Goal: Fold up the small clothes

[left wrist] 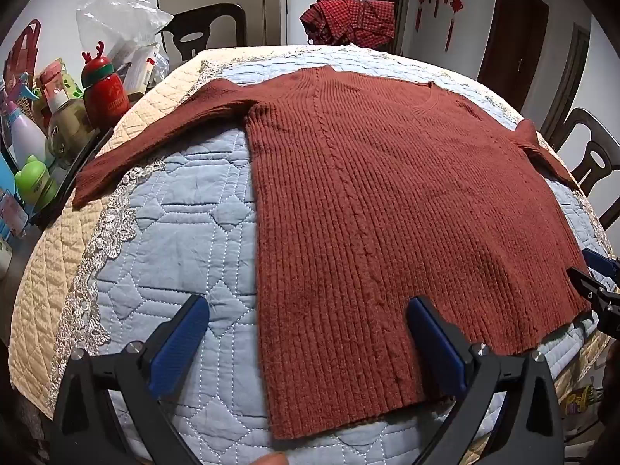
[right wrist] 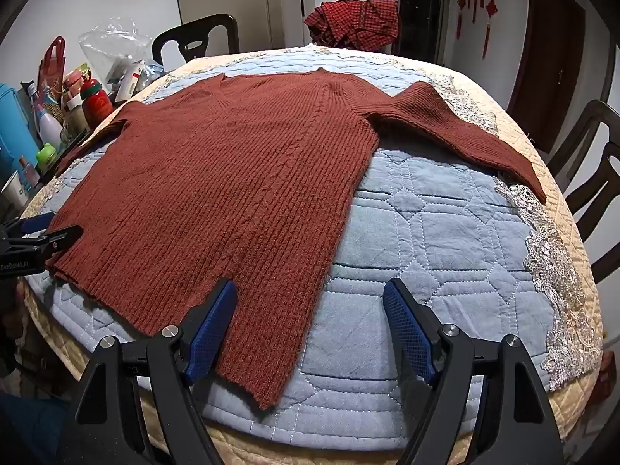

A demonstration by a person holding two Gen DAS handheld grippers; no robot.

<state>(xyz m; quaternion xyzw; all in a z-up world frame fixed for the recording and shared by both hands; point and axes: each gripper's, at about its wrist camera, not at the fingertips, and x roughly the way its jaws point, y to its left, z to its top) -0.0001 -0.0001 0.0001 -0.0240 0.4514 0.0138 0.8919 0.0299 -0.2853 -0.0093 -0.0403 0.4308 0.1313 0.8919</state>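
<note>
Sweater (left wrist: 387,193), red-brown and knitted, lies flat on the blue quilt (left wrist: 186,240) that covers the desk, both sleeves spread out. Left claw (left wrist: 306,345) and right claw (right wrist: 310,329) hang wide open over its bottom edge, holding nothing.

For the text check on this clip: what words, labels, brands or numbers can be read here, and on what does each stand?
"CanRobotAI", uncertain, partly cut off: white print on the black body of the left hand-held gripper, at the right wrist view's left edge.
Gold print on the red reindeer bottle: too blurred to read.
Labels on the other bottles and boxes beside the table: too small to read.
Sweater and quilt: no text.
</note>
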